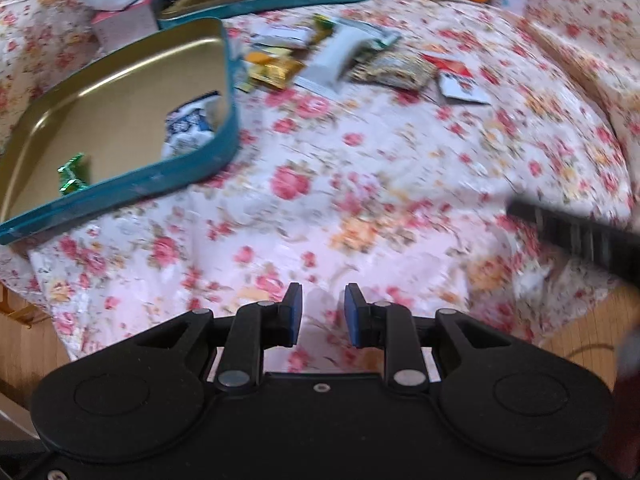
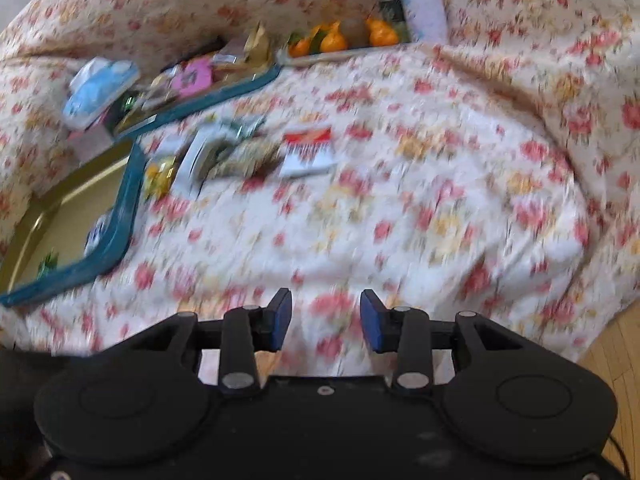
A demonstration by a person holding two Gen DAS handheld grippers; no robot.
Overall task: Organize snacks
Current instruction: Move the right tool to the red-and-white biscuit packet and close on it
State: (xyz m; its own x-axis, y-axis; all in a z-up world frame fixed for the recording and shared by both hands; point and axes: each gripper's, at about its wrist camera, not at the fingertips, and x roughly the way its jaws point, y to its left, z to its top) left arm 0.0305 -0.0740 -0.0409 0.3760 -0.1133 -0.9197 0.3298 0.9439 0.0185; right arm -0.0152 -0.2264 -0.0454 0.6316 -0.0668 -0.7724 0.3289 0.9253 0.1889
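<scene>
Loose wrapped snacks (image 1: 320, 60): a scatter of small packets, gold, white, speckled brown and red-and-white, lying on the cloth well ahead of both tools, just beside the nearer tin's far corner. Shallow teal tin with gold interior (image 1: 192, 168), ahead and to the left of the left gripper (image 1: 322, 314): it holds only a blue-and-white packet (image 1: 188, 128) and a green foil sweet (image 1: 72, 178), so sorting appears barely begun, most pieces still outside. A second teal tin (image 1: 280, 0), farther off, is heaped with mixed wrappers. Left gripper: jaws apart, nothing between. Right gripper (image 2: 326, 318): jaws apart, likewise empty. Surface: soft, rumpled floral cloth (image 1: 360, 208). Beyond: a tray of oranges (image 2: 340, 40); wooden floor (image 2: 616, 360) below right.
</scene>
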